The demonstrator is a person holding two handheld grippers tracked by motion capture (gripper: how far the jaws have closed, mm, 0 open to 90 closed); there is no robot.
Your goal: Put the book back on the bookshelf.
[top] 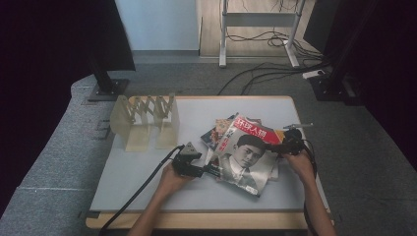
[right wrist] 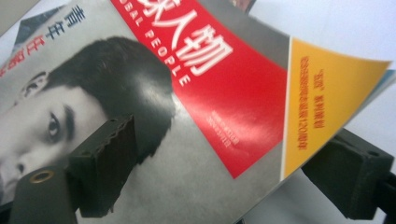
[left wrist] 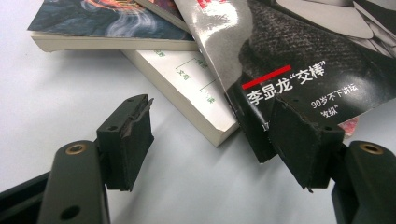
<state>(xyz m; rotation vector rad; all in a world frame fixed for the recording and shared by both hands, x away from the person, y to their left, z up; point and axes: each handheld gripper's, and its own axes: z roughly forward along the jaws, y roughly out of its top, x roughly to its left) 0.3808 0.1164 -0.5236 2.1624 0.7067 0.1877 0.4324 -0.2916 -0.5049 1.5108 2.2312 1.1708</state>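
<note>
Red, yellow and grey magazine (top: 244, 153) cover, black tools.

A glossy magazine (top: 244, 153) with a red masthead and portrait cover lies tilted atop stacked books (top: 216, 133).

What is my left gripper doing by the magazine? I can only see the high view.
Observer: Your left gripper is open. One jaw touches a corner of the magazine; the other stands apart over the bare table.
Operator: What's under the magazine there?
Observer: A thick book with white pages and green print lies partly under it, flat on the table.
Operator: And my right gripper?
Observer: The right gripper is open too. The magazine's edge sits between its jaws, one above the cover and one below the yellow corner.
</note>
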